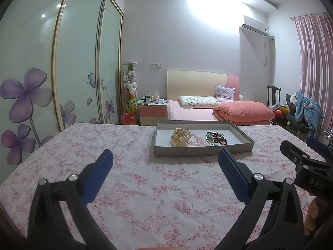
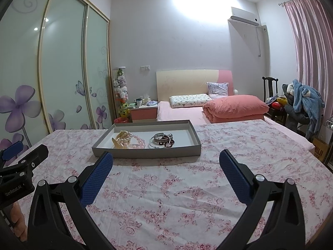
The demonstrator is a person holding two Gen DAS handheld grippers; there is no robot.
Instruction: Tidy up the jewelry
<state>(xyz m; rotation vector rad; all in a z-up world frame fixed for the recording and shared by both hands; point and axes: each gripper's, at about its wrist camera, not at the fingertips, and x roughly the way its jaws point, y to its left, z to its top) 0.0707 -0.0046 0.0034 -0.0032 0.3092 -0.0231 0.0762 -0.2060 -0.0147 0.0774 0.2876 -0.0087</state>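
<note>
Jewelry, assorted, held in one shallow grey tray [image 1: 203, 151] with a pale inner floor and low upright walls. Tray rests on a table covered by a white cloth [image 1: 129, 179] printed with small pink flowers; it sits toward the far side of the cloth, ahead of both tools.

Contents, left group: pink bead bracelets [image 1: 195, 140] and pearl-coloured strands [image 2: 124, 138], piled together with a cream, glossy curved piece [image 1: 177, 139] whose kind cannot be told. The beads are round, pale pink to off-white, strung in loops that overlap.

Contents, right group: silver bangle [image 1: 211, 138], a thin bright ring lying flat, overlapped by dark beaded loops [image 2: 166, 142], brownish to black. The two groups lie just beside each other in the middle of the tray, apart from its walls.

Left gripper [image 1: 165, 160]: black frame, blue textured pads [image 1: 97, 179], jaws spread wide with nothing between them, hovering over bare cloth short of the tray.

Right gripper [image 2: 165, 162]: same build, jaws likewise spread and holding nothing, near the tray's front wall but not touching it. Each tool shows at the edge of the other's view.

Background: bed [image 1: 193, 112] with pink quilt [image 1: 243, 109] and pillows, sliding wardrobe doors [image 1: 62, 66] with purple flower prints, pink curtain [image 1: 314, 62], wall air conditioner [image 1: 254, 27].
</note>
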